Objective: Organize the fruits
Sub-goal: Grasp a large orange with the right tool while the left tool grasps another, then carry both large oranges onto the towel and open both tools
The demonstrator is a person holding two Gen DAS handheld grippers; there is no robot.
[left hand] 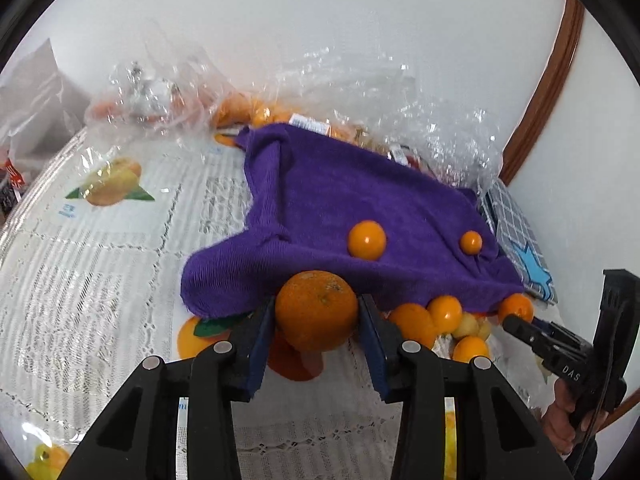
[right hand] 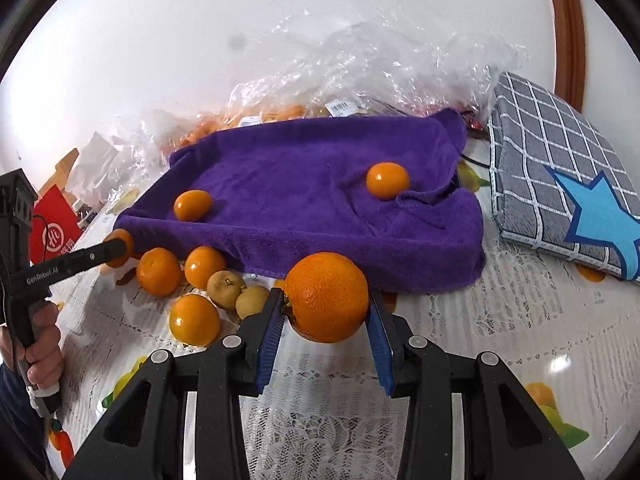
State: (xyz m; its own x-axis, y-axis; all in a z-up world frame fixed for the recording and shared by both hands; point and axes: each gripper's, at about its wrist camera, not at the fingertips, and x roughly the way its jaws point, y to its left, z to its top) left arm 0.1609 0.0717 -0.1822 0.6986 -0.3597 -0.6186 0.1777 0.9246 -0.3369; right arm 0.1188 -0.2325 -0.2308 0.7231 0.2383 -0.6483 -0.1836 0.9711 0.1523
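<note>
**Both grippers clamped on oranges at the towel's near edge**

In the left wrist view, the left gripper (left hand: 317,312) sits low centre, its blue pads pressed against both sides of a large orange (left hand: 316,310). The fruit's underside is hidden behind the fingers. Above it lies a purple towel (left hand: 340,200) with two small oranges, the larger (left hand: 367,239) at mid-frame and the smaller (left hand: 471,242) to its right. A loose pile (left hand: 444,316) of fruit shows at lower right, half tucked under the towel's edge, so its count is unclear. The right gripper reaches in from the far right; its tip is shut on another orange (left hand: 517,307), which it partly covers.

In the right wrist view, the right gripper (right hand: 326,300) likewise grips a big orange (right hand: 327,297) at lower centre. The pile (right hand: 200,280) lies at left, with two dull yellowish fruits in it. A checked cushion (right hand: 560,168) is cut off at the right edge. Crumpled clear bags (right hand: 360,68) behind the towel blur whatever fruit they hold. A lace cloth (right hand: 500,320) covers the table.
</note>
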